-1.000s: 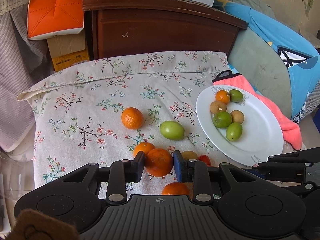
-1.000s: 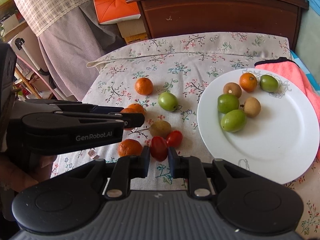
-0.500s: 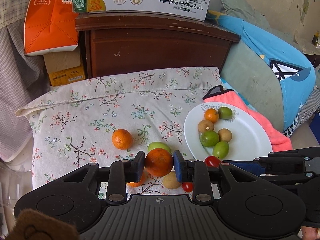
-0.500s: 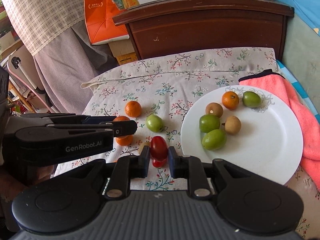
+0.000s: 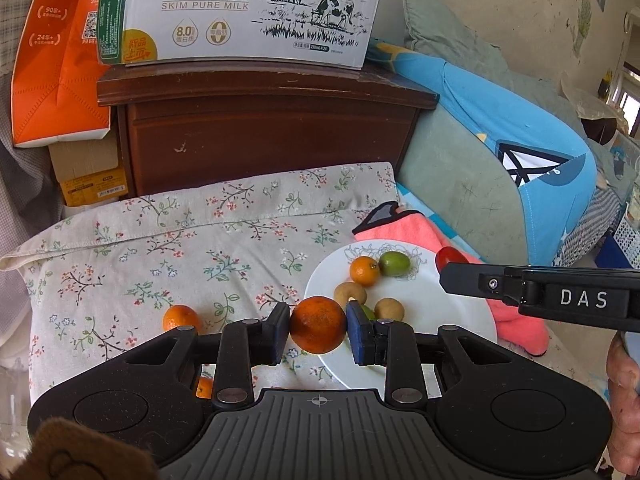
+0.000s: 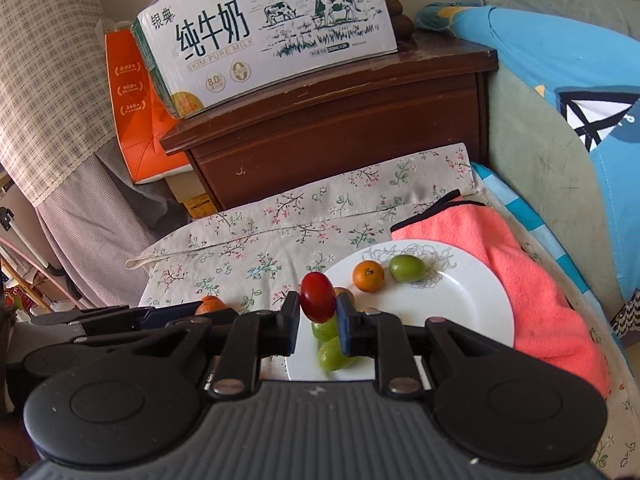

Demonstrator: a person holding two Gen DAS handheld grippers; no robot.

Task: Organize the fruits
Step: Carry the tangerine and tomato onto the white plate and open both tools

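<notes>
A: Start with the left wrist view. What is the left gripper (image 5: 318,330) doing?

B: Its two pads are clamped on a mandarin (image 5: 318,325), one pad on each side. The fruit is held in the air, in front of the near left rim of the white plate (image 5: 448,320).

A: And on the plate?

B: A small mandarin (image 5: 364,271) and a green fruit (image 5: 394,264) side by side at the far edge, and two brownish round fruits (image 5: 350,294) nearer the middle. Another green one is mostly hidden behind the right pad.

A: Anything left on the floral cloth (image 5: 160,248)?

B: One mandarin (image 5: 181,317) to the left of the gripper, and a bit of another peeks out under the gripper body. The right gripper's finger reaches in from the right, with a cherry tomato (image 5: 450,258) showing at its tip.

A: Now the right wrist view.

B: The right gripper (image 6: 318,312) is closed tight on that cherry tomato (image 6: 317,295), held over the plate's (image 6: 472,304) left edge. Beneath it lie two green fruits (image 6: 332,354); the small mandarin (image 6: 368,276) and the other green fruit (image 6: 407,268) sit farther back. A coral towel (image 6: 532,280) lies to the right of the plate, tucked partly under it.

A: And behind everything?

B: A milk carton box (image 6: 272,36) on a dark wooden cabinet (image 6: 340,128).
</notes>
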